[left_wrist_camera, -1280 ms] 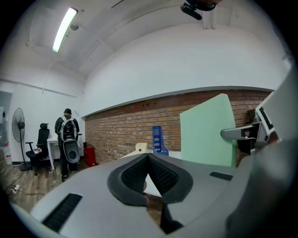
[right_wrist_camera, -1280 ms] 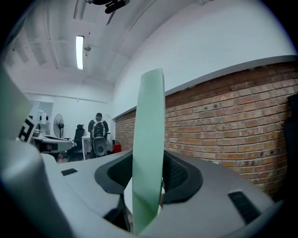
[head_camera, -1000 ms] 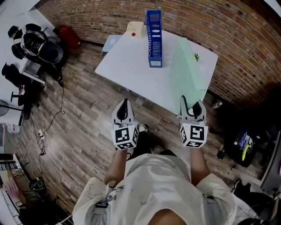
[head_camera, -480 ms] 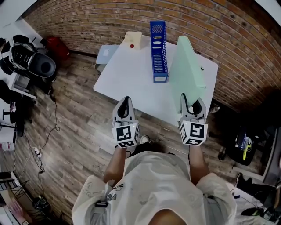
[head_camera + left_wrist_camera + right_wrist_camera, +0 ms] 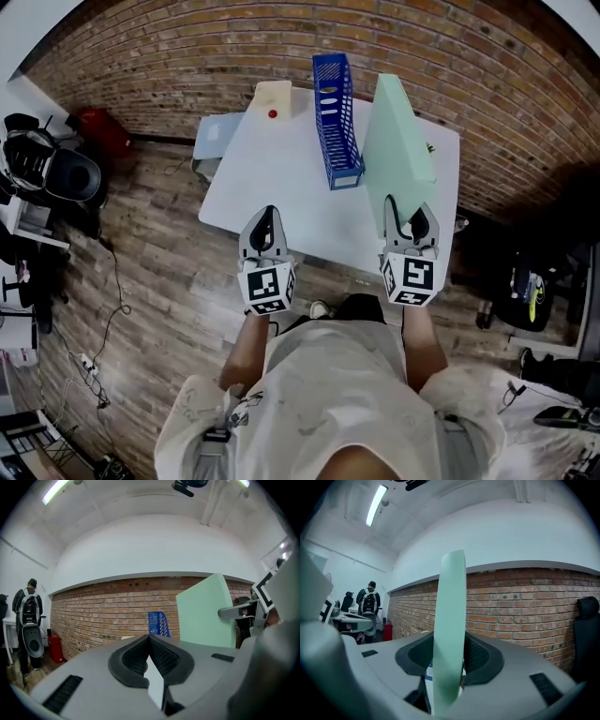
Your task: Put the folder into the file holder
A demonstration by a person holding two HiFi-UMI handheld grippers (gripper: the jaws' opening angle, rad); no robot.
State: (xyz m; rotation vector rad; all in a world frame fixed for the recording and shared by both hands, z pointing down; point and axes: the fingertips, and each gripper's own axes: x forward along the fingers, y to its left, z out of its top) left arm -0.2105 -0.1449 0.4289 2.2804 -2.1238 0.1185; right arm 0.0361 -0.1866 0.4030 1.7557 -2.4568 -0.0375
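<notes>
Folder (image 5: 398, 141) upright in right gripper (image 5: 410, 219), file holder (image 5: 336, 122) beside

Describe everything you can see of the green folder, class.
The folder is pale mint green, plain, thick and flat, seemingly card or plastic. It stands upright on edge, its near edge clamped between the right gripper's fingers. It hangs over the white table's right side, beside the blue file holder, apart from it and not yet inside.

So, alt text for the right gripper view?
A thin pale green folder stands upright, edge-on, clamped in the jaws of the grey right gripper. Behind runs a red brick wall; a person stands far left.
</notes>
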